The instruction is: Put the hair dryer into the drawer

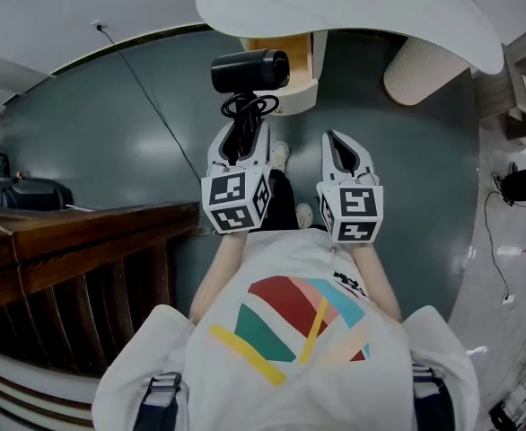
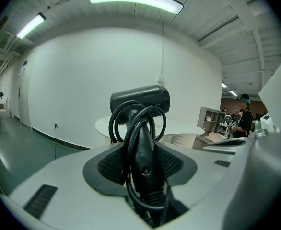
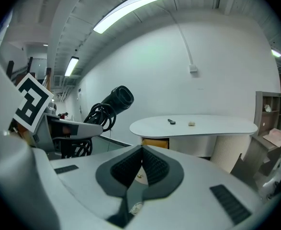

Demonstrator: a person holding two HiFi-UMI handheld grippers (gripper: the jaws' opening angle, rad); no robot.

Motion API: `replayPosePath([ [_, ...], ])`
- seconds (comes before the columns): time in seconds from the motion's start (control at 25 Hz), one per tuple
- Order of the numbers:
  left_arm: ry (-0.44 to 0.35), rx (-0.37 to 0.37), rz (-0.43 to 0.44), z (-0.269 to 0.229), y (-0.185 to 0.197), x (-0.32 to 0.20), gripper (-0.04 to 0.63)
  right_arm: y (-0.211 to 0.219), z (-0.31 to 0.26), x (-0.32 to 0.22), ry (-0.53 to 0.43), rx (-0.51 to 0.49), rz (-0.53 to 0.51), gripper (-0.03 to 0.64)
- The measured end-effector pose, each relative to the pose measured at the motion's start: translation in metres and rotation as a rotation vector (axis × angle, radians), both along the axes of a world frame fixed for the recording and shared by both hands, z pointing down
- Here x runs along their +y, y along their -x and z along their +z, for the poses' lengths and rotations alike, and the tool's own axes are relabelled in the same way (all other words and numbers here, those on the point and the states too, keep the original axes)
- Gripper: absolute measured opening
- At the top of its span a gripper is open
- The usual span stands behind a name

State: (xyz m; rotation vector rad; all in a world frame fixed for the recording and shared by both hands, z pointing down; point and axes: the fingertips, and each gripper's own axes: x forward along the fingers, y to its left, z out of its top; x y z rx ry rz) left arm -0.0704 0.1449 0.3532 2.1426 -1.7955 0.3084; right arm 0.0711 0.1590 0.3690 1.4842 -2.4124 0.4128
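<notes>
A black hair dryer point(image 1: 249, 70) with its cord coiled round the handle stands upright in my left gripper point(image 1: 241, 146), whose pads are shut on the handle. In the left gripper view the hair dryer point(image 2: 140, 99) fills the middle, between the jaws of my left gripper point(image 2: 140, 150). Beside it, my right gripper point(image 1: 344, 155) is shut with nothing in it; its pads meet in the right gripper view point(image 3: 141, 164). Ahead, a wooden drawer point(image 1: 290, 61) stands open under the white table point(image 1: 353, 7). The right gripper view shows the hair dryer point(image 3: 114, 99) at left and the drawer point(image 3: 155, 143) under the table point(image 3: 193, 126).
A dark wooden counter point(image 1: 74, 232) runs along my left. A ribbed cylindrical base point(image 1: 420, 70) holds up the table at right. A thin cable point(image 1: 151, 97) crosses the grey floor. Two small items point(image 3: 171, 121) lie on the tabletop. Shelving point(image 3: 270, 114) stands at far right.
</notes>
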Motion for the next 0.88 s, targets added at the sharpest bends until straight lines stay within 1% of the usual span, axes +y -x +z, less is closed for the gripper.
replayPosePath([
  [0.32, 0.012, 0.011, 0.016, 0.017, 0.015, -0.046, 0.195, 0.014, 0.011, -0.043, 0.024, -0.008, 0.004, 0.011],
  [0.56, 0.01, 0.006, 0.035, 0.016, 0.039, -0.121, 0.195, 0.035, 0.004, -0.122, 0.032, 0.003, 0.013, 0.011],
  [0.88, -0.003, 0.014, 0.064, -0.002, 0.076, -0.21, 0.195, 0.068, -0.019, -0.222, 0.021, 0.014, 0.053, 0.011],
])
